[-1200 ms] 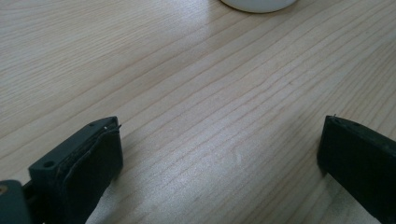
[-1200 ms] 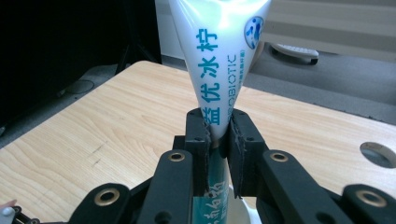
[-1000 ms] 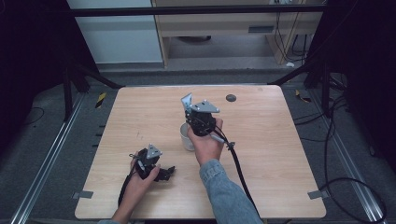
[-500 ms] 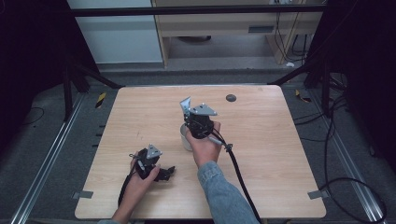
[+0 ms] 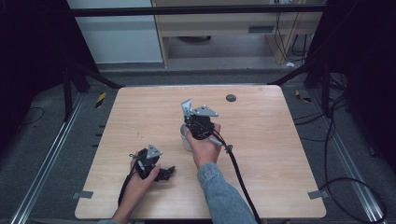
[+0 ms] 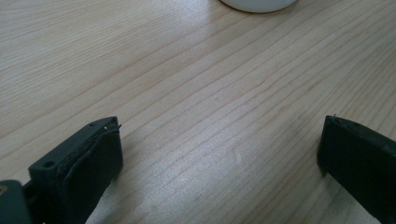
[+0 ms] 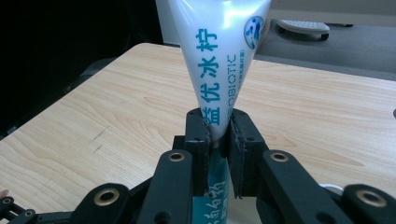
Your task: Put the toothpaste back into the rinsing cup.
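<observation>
My right gripper (image 7: 218,135) is shut on a white tube (image 7: 219,56) with teal lettering. The tube stands upright, its flat crimped end up and its teal lower part below the jaws. In the high view the right gripper (image 5: 198,122) holds the tube (image 5: 187,108) over a white cup (image 5: 185,138) near the table's middle. A bit of the cup's rim (image 7: 332,187) peeks out at the lower right of the right gripper view. My left gripper (image 5: 168,171) rests low on the table near the front left, open, with bare wood between its jaws (image 6: 219,135). The cup's base (image 6: 258,3) lies ahead of it.
A small dark round disc (image 5: 230,98) lies on the wooden table (image 5: 280,154) toward the far edge, right of centre. A black cable (image 5: 236,168) trails from the right gripper toward the front edge. Dark stands and floor rails surround the table.
The right gripper with the tube has shifted slightly lower and nearer over the cup. The left gripper has stayed where it was, still open.
</observation>
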`<state>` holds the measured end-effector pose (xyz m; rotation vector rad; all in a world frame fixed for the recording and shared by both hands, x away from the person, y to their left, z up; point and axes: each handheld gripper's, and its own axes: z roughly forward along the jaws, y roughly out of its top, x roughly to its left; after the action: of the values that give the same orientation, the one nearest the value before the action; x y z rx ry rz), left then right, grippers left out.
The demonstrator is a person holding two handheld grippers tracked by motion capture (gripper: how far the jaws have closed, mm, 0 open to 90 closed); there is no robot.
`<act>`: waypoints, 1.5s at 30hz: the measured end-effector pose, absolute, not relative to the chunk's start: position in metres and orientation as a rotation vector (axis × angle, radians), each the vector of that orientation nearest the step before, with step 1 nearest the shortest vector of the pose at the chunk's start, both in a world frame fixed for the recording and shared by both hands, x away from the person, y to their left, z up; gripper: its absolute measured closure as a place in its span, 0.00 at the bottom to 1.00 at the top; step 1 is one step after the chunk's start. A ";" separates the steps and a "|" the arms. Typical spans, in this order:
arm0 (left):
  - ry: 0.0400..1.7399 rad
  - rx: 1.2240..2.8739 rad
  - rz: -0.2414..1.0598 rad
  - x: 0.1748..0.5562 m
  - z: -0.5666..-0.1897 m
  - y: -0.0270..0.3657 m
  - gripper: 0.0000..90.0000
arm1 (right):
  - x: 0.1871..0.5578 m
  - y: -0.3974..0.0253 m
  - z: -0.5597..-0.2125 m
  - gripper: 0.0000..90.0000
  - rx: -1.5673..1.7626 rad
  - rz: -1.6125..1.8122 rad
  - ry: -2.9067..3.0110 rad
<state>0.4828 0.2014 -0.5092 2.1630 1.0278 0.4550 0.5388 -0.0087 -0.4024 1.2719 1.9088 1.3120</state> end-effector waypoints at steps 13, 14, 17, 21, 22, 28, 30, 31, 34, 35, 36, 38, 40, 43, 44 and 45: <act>1.029 2.162 0.453 0.483 -0.509 0.201 0.00 | 0.540 -0.007 -0.407 0.88 1.282 1.312 1.918; 1.029 2.162 0.453 0.483 -0.509 0.201 0.00 | 0.540 -0.007 -0.407 0.88 1.277 1.308 1.919; 1.029 2.162 0.453 0.483 -0.509 0.201 0.00 | 0.541 -0.007 -0.408 0.88 1.292 1.320 1.921; 1.029 2.162 0.453 0.483 -0.509 0.201 0.00 | 0.541 -0.006 -0.409 0.88 1.302 1.323 1.925; 1.029 2.162 0.453 0.483 -0.509 0.201 0.00 | 0.541 -0.006 -0.409 0.88 1.302 1.323 1.925; 1.029 2.162 0.454 0.483 -0.509 0.201 0.00 | 0.542 -0.007 -0.410 0.88 1.313 1.324 1.926; 1.029 2.162 0.454 0.483 -0.509 0.201 0.00 | 0.543 -0.008 -0.410 0.88 1.313 1.321 1.929; 1.029 2.162 0.454 0.483 -0.509 0.201 0.00 | 0.543 -0.008 -0.411 0.88 1.311 1.319 1.930; 1.029 2.162 0.454 0.483 -0.509 0.201 0.00 | 0.544 -0.009 -0.413 0.88 1.326 1.316 1.932; 1.029 2.162 0.454 0.483 -0.509 0.201 0.00 | 0.544 -0.009 -0.414 0.88 1.331 1.318 1.932; 1.029 2.162 0.454 0.483 -0.509 0.201 0.00 | 0.544 -0.009 -0.414 0.88 1.331 1.318 1.932; 1.029 2.162 0.454 0.483 -0.509 0.201 0.00 | 0.544 -0.010 -0.415 0.88 1.342 1.323 1.927; 1.029 2.161 0.454 0.483 -0.509 0.201 0.00 | 0.544 -0.010 -0.415 0.88 1.342 1.326 1.927; 1.029 2.162 0.454 0.483 -0.509 0.201 0.00 | 0.545 -0.011 -0.415 0.88 1.340 1.324 1.930; 1.029 2.162 0.454 0.483 -0.509 0.201 0.00 | 0.545 -0.011 -0.415 0.88 1.340 1.324 1.930; 1.029 2.161 0.454 0.483 -0.509 0.201 0.00 | 0.545 -0.012 -0.415 0.88 1.341 1.325 1.928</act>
<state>0.4828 0.2013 -0.5093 2.1612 1.0293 0.4537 0.5453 -0.0117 -0.4148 1.3411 1.9284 1.3249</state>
